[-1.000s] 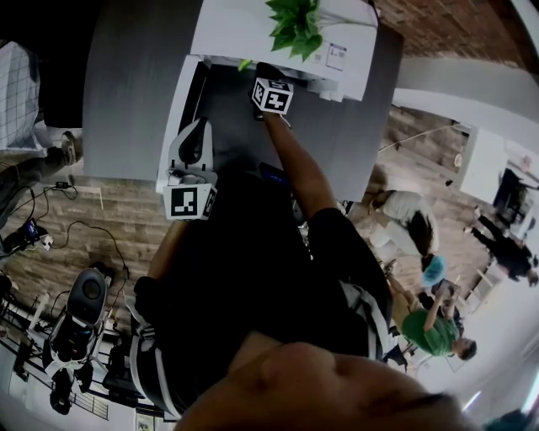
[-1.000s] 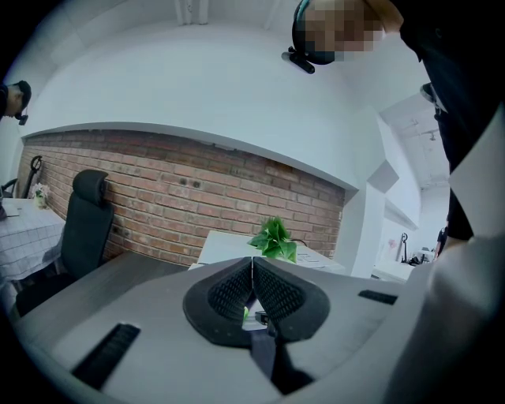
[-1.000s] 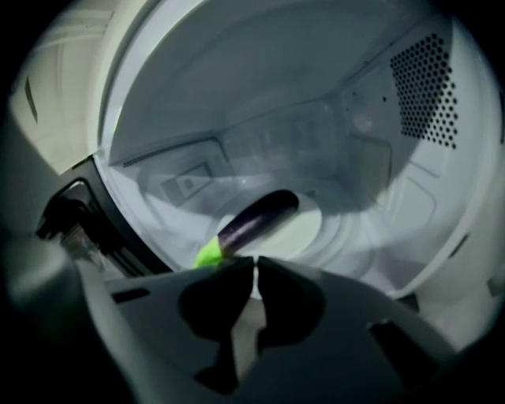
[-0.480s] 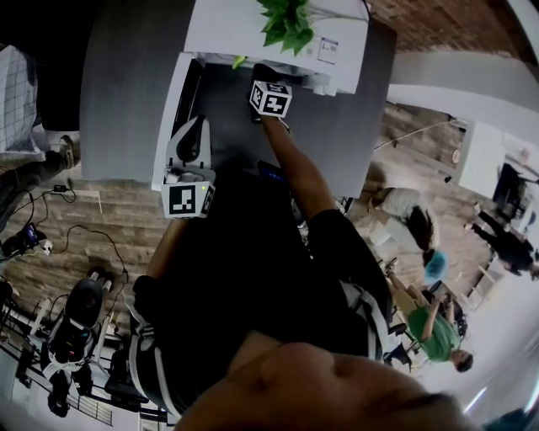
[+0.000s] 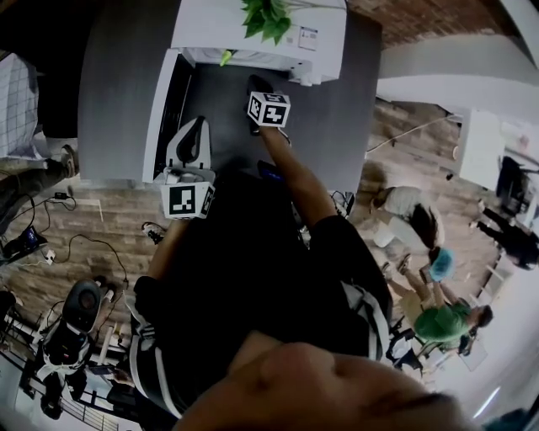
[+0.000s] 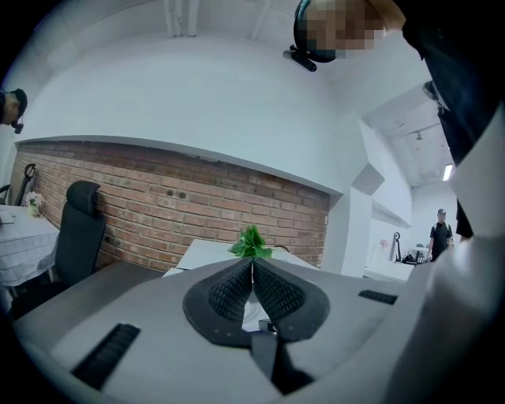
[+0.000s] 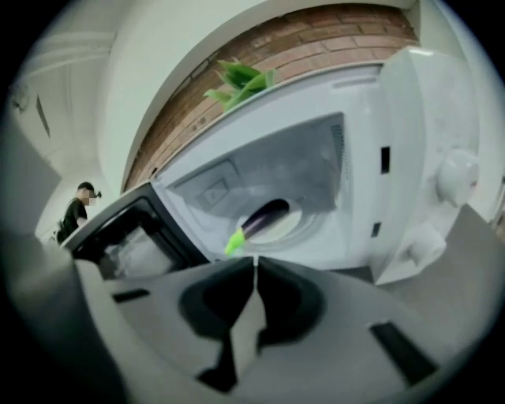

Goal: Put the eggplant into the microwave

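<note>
The microwave [image 5: 253, 29] is sitting at the far side of the table [image 5: 337, 118], its door [image 5: 162, 105] standing swung out to the left. A plant [image 5: 264, 15] is resting on top of the microwave. The eggplant [image 7: 265, 217] is lying inside the microwave on the round plate [image 7: 296, 225], its stem end pointing out toward the opening, with the knob panel [image 7: 454, 177] to the right of it. My right gripper [image 5: 257, 84] is hovering in front of the opening, apart from the eggplant. My left gripper [image 5: 194, 130] is hanging to its left and nearer to me, just beside the door's outer edge. A chair [image 6: 77, 229] is standing off to the left of the table.
</note>
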